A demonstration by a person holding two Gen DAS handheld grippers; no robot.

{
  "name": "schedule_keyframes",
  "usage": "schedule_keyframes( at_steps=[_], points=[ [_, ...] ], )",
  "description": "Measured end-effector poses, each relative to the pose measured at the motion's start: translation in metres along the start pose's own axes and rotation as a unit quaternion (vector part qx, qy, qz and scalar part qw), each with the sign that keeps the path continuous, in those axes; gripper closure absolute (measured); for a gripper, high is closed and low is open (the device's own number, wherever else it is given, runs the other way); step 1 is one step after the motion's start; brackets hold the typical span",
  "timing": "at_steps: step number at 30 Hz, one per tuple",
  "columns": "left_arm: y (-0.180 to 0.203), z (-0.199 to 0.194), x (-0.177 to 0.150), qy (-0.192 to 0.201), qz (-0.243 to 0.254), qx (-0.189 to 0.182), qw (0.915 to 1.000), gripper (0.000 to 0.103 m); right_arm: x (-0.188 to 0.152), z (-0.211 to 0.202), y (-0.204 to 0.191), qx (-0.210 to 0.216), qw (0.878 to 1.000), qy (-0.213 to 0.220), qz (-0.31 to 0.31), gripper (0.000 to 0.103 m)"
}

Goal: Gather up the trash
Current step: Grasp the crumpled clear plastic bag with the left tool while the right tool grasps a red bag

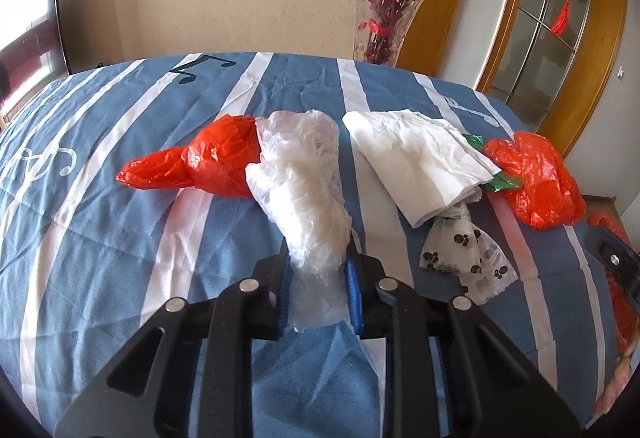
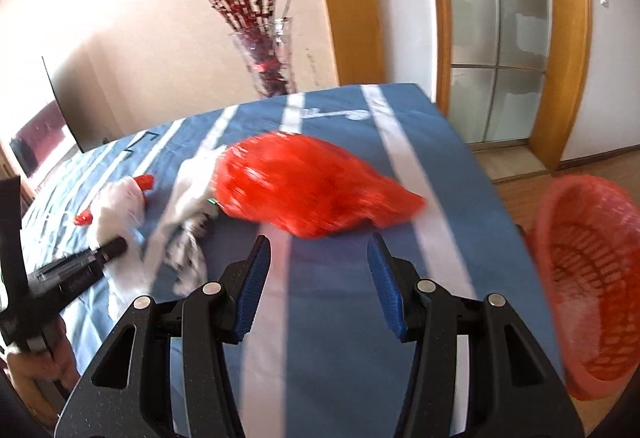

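Left tool (image 1: 318, 258) grasps clear bag (image 1: 304, 173); right tool (image 2: 318, 250) released (red bag (image 2: 308, 185) ahead).

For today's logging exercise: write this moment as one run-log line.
left gripper: shut on clear plastic bag | right gripper: open, empty, near red plastic bag | red basket: beside table edge

Bare cloth (image 2: 332, 278) before the right gripper (image 2: 318, 258) — red bag (image 2: 312, 189) blocks beyond.
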State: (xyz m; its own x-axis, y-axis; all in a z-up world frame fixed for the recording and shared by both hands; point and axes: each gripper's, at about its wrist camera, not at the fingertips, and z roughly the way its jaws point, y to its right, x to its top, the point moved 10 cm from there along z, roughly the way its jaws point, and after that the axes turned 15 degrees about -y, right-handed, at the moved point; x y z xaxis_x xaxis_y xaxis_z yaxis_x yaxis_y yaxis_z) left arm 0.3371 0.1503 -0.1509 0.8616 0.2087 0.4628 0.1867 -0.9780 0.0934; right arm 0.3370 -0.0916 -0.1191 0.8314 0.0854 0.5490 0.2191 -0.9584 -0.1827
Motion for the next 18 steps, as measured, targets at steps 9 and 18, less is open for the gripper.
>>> schedule_keyframes(
  at_steps=[9,18],
  points=[
    [0.006,-0.001,0.002,0.006,0.018,0.01,0.9998,0.08,0.02,0.019,-0.009,-0.044,0.999,0.008,-0.02,0.052],
    [0.009,-0.002,0.001,0.009,0.027,0.018,0.9994,0.081,0.021,0.043,-0.004,-0.045,0.999,-0.023,-0.015,0.092]
  ],
)
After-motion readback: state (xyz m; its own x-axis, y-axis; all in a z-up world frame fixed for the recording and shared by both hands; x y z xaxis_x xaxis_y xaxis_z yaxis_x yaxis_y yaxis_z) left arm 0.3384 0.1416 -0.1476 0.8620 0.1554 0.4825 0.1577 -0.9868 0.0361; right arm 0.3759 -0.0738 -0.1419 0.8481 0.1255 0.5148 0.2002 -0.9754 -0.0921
